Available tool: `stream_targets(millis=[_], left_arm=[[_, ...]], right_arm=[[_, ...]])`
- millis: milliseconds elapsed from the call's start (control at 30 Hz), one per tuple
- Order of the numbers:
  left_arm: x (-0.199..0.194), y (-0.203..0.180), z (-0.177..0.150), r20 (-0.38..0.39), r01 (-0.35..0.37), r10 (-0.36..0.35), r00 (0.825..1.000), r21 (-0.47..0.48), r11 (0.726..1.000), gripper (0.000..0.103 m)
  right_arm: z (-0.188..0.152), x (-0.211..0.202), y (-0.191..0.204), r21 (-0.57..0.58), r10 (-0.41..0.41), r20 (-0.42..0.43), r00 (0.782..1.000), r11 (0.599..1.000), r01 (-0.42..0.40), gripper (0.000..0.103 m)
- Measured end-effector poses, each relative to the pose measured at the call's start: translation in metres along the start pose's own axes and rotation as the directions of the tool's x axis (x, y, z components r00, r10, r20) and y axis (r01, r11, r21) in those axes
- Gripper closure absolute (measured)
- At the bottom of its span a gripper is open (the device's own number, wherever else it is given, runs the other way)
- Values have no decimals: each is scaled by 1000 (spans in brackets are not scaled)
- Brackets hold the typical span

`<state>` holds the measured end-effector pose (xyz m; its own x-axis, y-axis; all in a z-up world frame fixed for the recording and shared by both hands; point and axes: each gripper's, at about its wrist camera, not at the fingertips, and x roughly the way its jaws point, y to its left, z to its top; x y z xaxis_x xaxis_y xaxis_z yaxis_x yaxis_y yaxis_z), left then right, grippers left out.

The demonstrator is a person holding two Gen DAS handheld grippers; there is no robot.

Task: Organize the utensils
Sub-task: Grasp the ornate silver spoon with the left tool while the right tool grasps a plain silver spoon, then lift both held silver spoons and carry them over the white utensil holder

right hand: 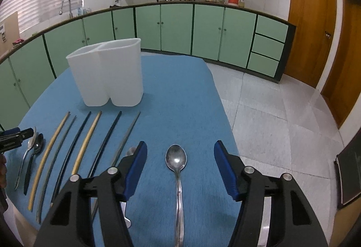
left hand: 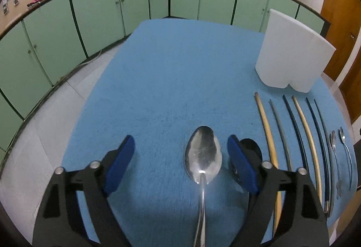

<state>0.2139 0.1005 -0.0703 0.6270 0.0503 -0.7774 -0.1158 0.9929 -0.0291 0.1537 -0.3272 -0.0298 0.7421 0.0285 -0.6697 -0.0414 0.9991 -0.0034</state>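
Note:
My left gripper (left hand: 180, 156) is open, its blue fingers on either side of a large steel spoon (left hand: 203, 156) lying on the blue cloth (left hand: 169, 77). A black spoon (left hand: 250, 145) lies partly hidden behind the right finger. My right gripper (right hand: 180, 161) is open around a smaller steel spoon (right hand: 176, 159). Another steel spoon (right hand: 129, 152) lies mostly hidden behind its left finger. Several chopsticks (right hand: 85, 145) lie side by side in a row, also in the left wrist view (left hand: 300, 132). A white two-compartment holder (right hand: 108, 73) stands upright behind them, also in the left wrist view (left hand: 293, 50).
Two small spoons (left hand: 338, 152) lie at the right end of the row. The left gripper's tip (right hand: 13, 136) shows at the far left of the right wrist view, over two spoons (right hand: 36, 147). Green cabinets (right hand: 176, 28) and tiled floor (right hand: 282, 123) surround the table.

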Motion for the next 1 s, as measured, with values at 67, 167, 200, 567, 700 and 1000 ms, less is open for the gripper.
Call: stream_targets(millis=[67, 167, 200, 567, 700, 1000], left_arm=[[5, -1, 1, -9, 3, -3, 1000, 5, 1000, 24], [10, -3, 4, -18, 2, -2, 1000, 14, 1000, 24], [11, -3, 5, -22, 3, -2, 1000, 15, 1000, 27], [20, -6, 6, -19, 15, -15, 1000, 13, 1000, 48], [21, -6, 7, -16, 25, -24, 1000, 13, 1000, 56], [15, -10, 3, -12, 43, -43, 999, 19, 999, 36]], right_arm=[[1, 3, 0, -2, 0, -5, 1000, 1000, 0, 42], [2, 8, 0, -6, 0, -11, 1000, 1000, 0, 42], [2, 9, 1, -6, -1, -13, 1000, 1000, 1, 42], [3, 23, -4, -11, -1, -33, 999, 1000, 1, 42], [2, 28, -6, -13, -2, -48, 999, 1000, 1, 42], [0, 38, -17, -1, 26, -102, 994, 1000, -26, 43]])
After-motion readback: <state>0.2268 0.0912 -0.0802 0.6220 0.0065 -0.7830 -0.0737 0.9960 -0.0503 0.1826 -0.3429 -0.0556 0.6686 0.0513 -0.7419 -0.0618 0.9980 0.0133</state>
